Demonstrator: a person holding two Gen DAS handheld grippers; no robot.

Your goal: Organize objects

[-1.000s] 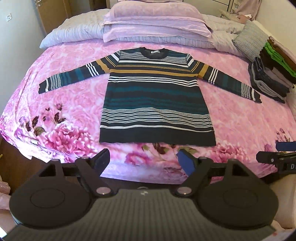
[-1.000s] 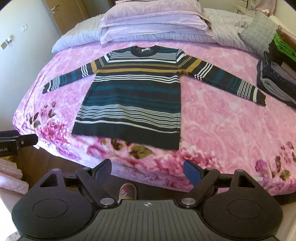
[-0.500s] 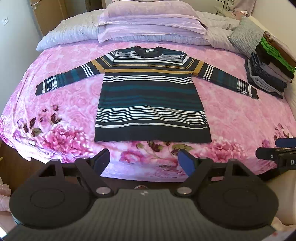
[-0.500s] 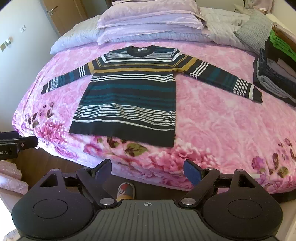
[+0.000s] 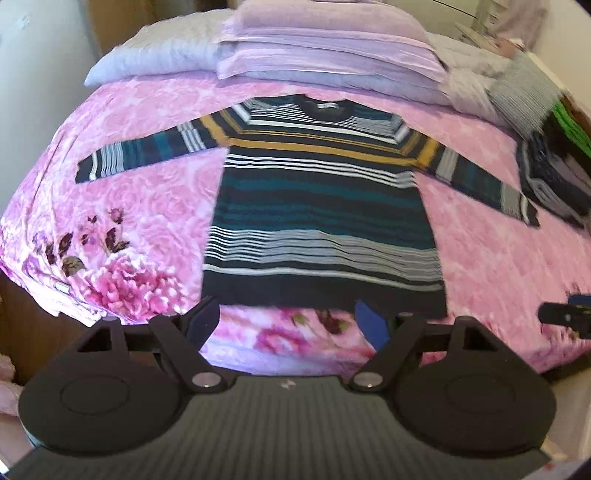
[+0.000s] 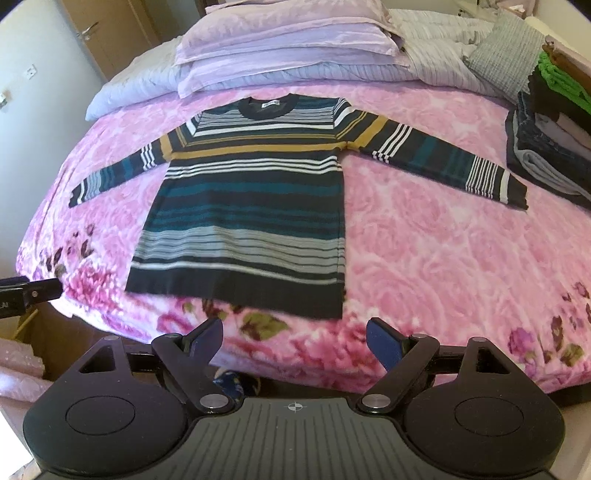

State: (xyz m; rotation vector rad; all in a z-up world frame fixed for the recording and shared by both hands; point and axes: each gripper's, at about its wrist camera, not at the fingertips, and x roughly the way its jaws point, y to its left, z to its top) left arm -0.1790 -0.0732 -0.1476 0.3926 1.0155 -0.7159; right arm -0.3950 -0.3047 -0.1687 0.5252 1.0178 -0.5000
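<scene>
A striped sweater (image 5: 321,218), dark with teal, white and mustard bands, lies flat on the pink floral bedspread (image 5: 147,206) with both sleeves spread out. It also shows in the right wrist view (image 6: 251,206). My left gripper (image 5: 288,325) is open and empty, just short of the sweater's hem at the foot of the bed. My right gripper (image 6: 295,339) is open and empty, near the hem's right corner. The right gripper's tip shows at the right edge of the left wrist view (image 5: 565,317).
A stack of folded clothes (image 6: 550,122) sits at the bed's right edge. Lilac pillows (image 6: 288,40) and a grey striped cushion (image 6: 506,51) lie at the head. A wooden door (image 6: 107,33) stands at the back left. The bed's front edge (image 6: 332,373) drops to the floor.
Both grippers have moved forward toward the bed, so the sweater's hem is now closer to the fingertips. The sweater has not moved and both grippers stay open.
</scene>
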